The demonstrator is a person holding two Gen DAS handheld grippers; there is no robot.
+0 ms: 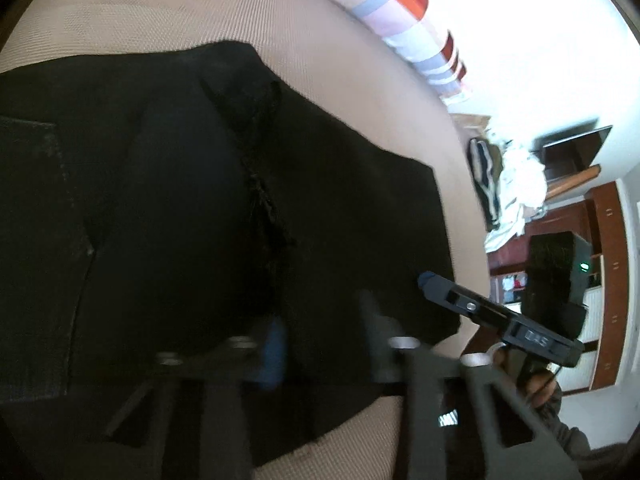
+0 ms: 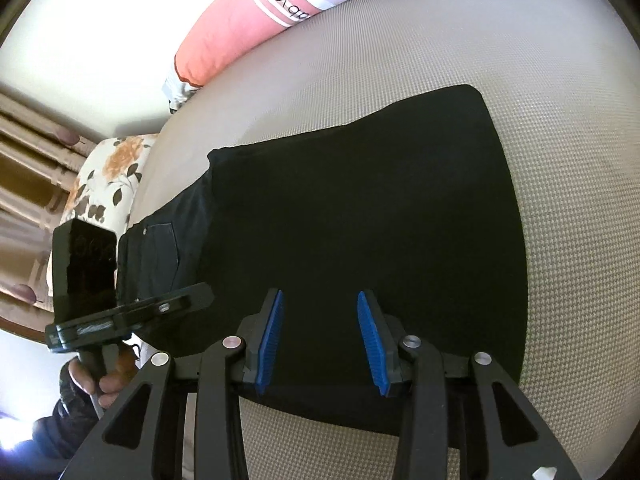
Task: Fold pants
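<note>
The pants [image 2: 360, 216] lie flat on a beige woven bed [image 2: 560, 200], black and already doubled over into a broad slab. In the right wrist view a back pocket [image 2: 160, 256] shows at their left end, where a lower layer sticks out from under the top one. In the left wrist view a puckered seam [image 1: 264, 184] runs down the middle of the pants [image 1: 200, 200], and a stitched panel lies at the far left.

The right gripper [image 2: 320, 332] hangs over the near edge of the pants with its blue pads [image 2: 370, 344] well apart and nothing between them. The left gripper [image 1: 324, 340] is blurred against the dark cloth; its fingers look spread apart, with only cloth behind the gap. Each view also catches the other gripper from the side, held by a hand [image 2: 108, 380] at the pants' edge.

A pink and striped pillow [image 2: 224, 28] rests at the far side of the bed, and a floral pillow [image 2: 108, 176] beside it. Beyond the bed, the left wrist view shows a heap of clothes [image 1: 508, 188] and wooden cabinets [image 1: 608, 280].
</note>
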